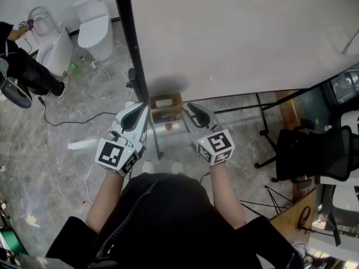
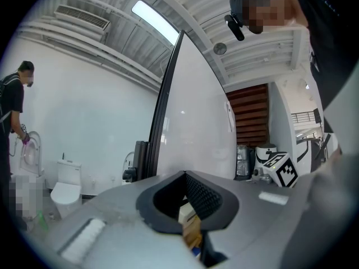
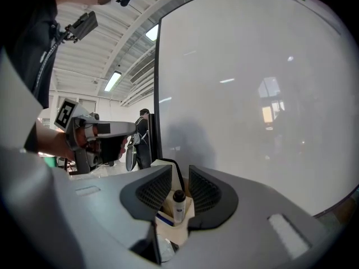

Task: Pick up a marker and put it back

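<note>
A white marker point(image 3: 178, 202) with a black cap stands upright in a small wooden holder point(image 1: 166, 101) fixed at the foot of the whiteboard point(image 1: 241, 38). My right gripper point(image 3: 179, 178) is open. The marker is in the gap between its pads and neither pad touches it. In the head view the right gripper point(image 1: 188, 110) is at the holder's right side and my left gripper point(image 1: 145, 112) at its left. In the left gripper view the left gripper point(image 2: 184, 175) has its tips together with nothing held, just above the holder point(image 2: 190, 228).
The whiteboard's black frame edge point(image 1: 132, 49) runs down to the holder, with stand legs point(image 1: 263, 133) on the stone floor. Two toilets point(image 1: 95, 27) and a person point(image 1: 22, 66) are at the far left. A black chair point(image 1: 314, 153) stands at the right.
</note>
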`<state>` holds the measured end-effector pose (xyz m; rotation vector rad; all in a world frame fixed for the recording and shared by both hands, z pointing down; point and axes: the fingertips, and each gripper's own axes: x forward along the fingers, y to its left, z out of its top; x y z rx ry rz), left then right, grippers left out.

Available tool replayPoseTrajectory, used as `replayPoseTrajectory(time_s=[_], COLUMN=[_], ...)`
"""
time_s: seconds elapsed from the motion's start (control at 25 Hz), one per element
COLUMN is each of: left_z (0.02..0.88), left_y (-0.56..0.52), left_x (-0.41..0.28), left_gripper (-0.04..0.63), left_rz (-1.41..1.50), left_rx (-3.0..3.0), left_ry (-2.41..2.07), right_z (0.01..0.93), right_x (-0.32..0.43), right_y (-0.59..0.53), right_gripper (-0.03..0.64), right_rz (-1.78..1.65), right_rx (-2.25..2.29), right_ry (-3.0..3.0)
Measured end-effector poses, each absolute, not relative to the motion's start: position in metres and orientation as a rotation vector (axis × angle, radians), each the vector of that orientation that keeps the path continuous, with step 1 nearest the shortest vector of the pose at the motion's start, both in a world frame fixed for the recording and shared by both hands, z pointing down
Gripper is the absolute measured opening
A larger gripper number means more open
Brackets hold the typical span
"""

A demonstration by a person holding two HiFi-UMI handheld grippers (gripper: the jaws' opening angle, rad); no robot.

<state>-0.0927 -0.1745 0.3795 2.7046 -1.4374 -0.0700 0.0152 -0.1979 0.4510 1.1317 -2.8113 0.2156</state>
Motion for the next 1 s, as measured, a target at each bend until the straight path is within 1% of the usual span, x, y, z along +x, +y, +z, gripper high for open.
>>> replayPoseTrajectory(time_s=[0.08, 0.12, 0.16, 0.32, 1.0], left_z=[0.379, 0.378, 0.378, 0.372, 0.348], left_y=[-0.174, -0.174, -0.173, -0.170, -0.155], left_x=[-0.092, -0.092, -0.092, -0.089, -0.090], left_gripper=[0.005, 0.005, 0.005, 0.005, 0.004], left_rz=[-0.076, -0.077, -0.079, -0.089, -0.142], left_rx=[2.708, 2.710, 2.712, 2.726, 2.765], left_ry=[-1.434, -1.432, -1.431, -1.420, -1.430], right_z=[0.445, 0.441, 0.438, 0.422, 0.363], right_x=[0.016, 0.016, 0.016, 0.018, 0.030], right_y=[-0.196, -0.195, -0.194, -0.186, -0.152], right_gripper=[0.085, 0.056, 0.041, 0.009, 0.009], right_rz=[0.198, 0.189, 0.180, 0.141, -0.020], right_rx=[1.139, 1.144, 1.149, 1.156, 1.192], right_ry=[-2.822, -2.827, -2.833, -2.854, -2.930])
